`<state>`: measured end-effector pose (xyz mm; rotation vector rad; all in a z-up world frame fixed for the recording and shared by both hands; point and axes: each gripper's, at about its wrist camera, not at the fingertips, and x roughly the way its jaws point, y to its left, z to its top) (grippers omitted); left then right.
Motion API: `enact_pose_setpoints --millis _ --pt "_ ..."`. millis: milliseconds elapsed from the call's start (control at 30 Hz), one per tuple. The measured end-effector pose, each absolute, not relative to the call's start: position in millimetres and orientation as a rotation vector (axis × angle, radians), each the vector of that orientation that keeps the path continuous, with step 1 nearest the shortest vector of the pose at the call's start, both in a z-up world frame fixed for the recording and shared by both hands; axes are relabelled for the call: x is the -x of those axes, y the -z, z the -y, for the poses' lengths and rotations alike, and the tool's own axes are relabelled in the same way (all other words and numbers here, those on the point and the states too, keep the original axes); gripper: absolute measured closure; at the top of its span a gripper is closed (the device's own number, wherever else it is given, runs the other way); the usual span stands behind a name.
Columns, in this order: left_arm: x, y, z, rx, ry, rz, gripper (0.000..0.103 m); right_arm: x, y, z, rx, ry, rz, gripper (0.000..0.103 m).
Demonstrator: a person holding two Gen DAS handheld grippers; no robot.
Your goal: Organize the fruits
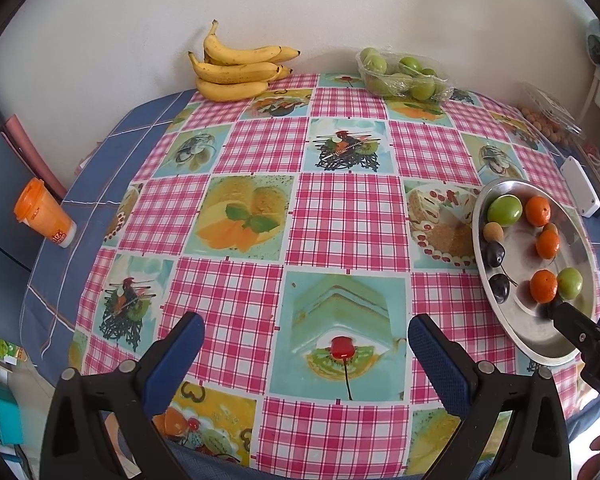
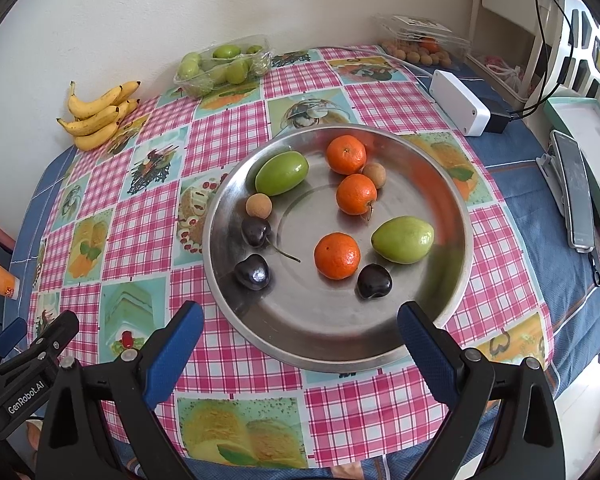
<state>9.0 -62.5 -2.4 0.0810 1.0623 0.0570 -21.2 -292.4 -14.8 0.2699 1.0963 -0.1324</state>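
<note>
Both grippers hover with fingers spread, holding nothing: left gripper [image 1: 304, 354] over bare tablecloth [image 1: 260, 200], right gripper [image 2: 300, 340] at the near rim of the metal plate [image 2: 456, 184] (oranges, green fruits, dark cherries inside). Bananas [image 2: 98, 114] by the wall.

Pink-checked tablecloth [image 2: 228, 136]; silver tray [image 2: 324, 332]; 3 orange tangerines [image 2: 337, 255].

We see a round table under a pink checked tablecloth [image 2: 236, 136] with dessert pictures. An orange cup [image 1: 44, 214] stands at its left edge. A white box [image 2: 460, 102] and a phone [image 2: 578, 192] lie at its right.
</note>
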Motion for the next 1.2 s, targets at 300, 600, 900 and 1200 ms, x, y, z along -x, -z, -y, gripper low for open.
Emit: enact_pose_setpoints --millis 300,600,900,1200 --pt "-9.5 2.0 61.7 -0.076 -0.059 -1.063 0.0 21.0 14.9 292.4 -0.269 0.132 -1.096 0.005" --pt "-9.2 1.8 60.6 -0.073 -0.062 -1.063 0.0 21.0 14.8 292.0 -0.269 0.133 -1.096 0.005" --pt "-9.3 1.6 60.3 -0.073 -0.063 -1.063 0.0 21.2 15.2 291.1 -0.269 0.134 -1.097 0.005" --pt "-9.5 1.7 59.7 -0.073 -0.063 -1.063 0.0 21.0 15.4 291.2 -0.269 0.134 -1.097 0.005"
